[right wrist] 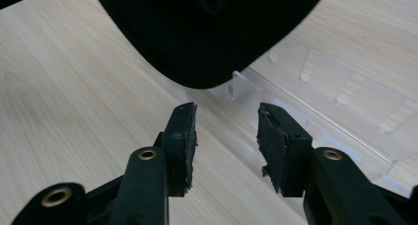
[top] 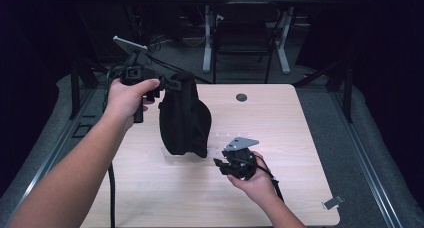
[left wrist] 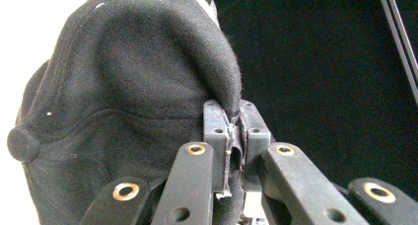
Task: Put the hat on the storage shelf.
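A black cap (top: 182, 118) hangs over the middle of the wooden table (top: 295, 138), its lower end close to the surface. My left gripper (top: 167, 83) is shut on the cap's top edge; in the left gripper view the fabric (left wrist: 123, 87) is pinched between the closed jaws of that gripper (left wrist: 231, 126). My right gripper (top: 220, 163) is low over the table, just right of the cap's lower end. Its jaws stand apart with nothing between them (right wrist: 226, 131), aimed at the cap's curved brim (right wrist: 207, 32). A clear acrylic stand (right wrist: 315, 87) lies on the table right behind the brim.
A small dark round plug (top: 241, 97) sits in the far part of the tabletop. A small grey clip (top: 332, 202) lies near the front right corner. A chair and desk legs (top: 242, 33) stand beyond the table. Cables trail from both grippers.
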A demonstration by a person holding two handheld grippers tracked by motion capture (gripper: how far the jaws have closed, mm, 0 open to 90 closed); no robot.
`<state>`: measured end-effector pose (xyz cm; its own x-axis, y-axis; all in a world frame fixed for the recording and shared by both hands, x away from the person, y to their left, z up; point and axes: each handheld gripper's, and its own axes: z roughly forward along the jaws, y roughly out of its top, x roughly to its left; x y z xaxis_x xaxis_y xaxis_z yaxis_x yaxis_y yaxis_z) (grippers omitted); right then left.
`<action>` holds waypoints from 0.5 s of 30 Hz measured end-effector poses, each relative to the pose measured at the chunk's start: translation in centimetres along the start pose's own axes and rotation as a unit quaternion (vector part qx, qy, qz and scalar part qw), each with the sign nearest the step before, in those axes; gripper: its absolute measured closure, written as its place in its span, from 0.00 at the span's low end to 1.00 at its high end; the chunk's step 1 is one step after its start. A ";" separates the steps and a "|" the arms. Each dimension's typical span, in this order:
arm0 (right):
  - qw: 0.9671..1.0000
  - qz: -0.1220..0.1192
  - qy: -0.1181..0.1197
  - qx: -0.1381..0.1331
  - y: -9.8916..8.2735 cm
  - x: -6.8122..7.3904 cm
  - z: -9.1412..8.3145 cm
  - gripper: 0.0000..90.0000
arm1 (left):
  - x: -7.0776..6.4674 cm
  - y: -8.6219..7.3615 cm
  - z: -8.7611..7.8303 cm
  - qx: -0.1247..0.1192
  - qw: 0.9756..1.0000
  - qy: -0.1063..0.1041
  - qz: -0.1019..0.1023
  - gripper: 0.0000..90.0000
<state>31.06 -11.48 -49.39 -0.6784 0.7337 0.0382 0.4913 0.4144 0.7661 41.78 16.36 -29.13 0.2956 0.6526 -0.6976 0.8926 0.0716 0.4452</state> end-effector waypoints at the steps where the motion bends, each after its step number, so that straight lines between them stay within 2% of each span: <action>1: 1.000 -0.003 0.001 0.004 0.1 0.1 0.1 0.65 | 0.0 0.0 0.1 0.000 1.000 0.000 0.001 0.95; 3: 1.000 -0.014 0.009 0.005 0.6 0.6 0.4 0.65 | -0.1 0.0 0.1 0.000 1.000 -0.003 -0.002 0.95; 7: 1.000 -0.014 0.017 0.001 1.0 1.3 0.7 0.65 | -0.1 0.1 0.2 -0.001 1.000 -0.004 -0.004 0.95; 9: 0.999 -0.027 0.019 0.001 1.5 2.0 0.8 0.65 | -0.2 0.1 0.3 -0.002 1.000 -0.004 -0.004 0.95; 11: 0.999 -0.026 0.021 0.003 1.6 2.1 0.9 0.65 | -0.3 0.1 0.3 -0.003 1.000 -0.003 -0.006 0.95; 15: 0.999 -0.033 0.025 0.002 2.1 2.7 1.4 0.65 | -0.3 0.0 0.4 -0.001 1.000 -0.003 0.000 0.95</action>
<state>31.06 -7.89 -48.61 -0.7365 0.6762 0.0194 0.4461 0.4638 0.7655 41.85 15.84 -29.11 0.2974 0.6477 -0.7015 0.8921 0.0732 0.4458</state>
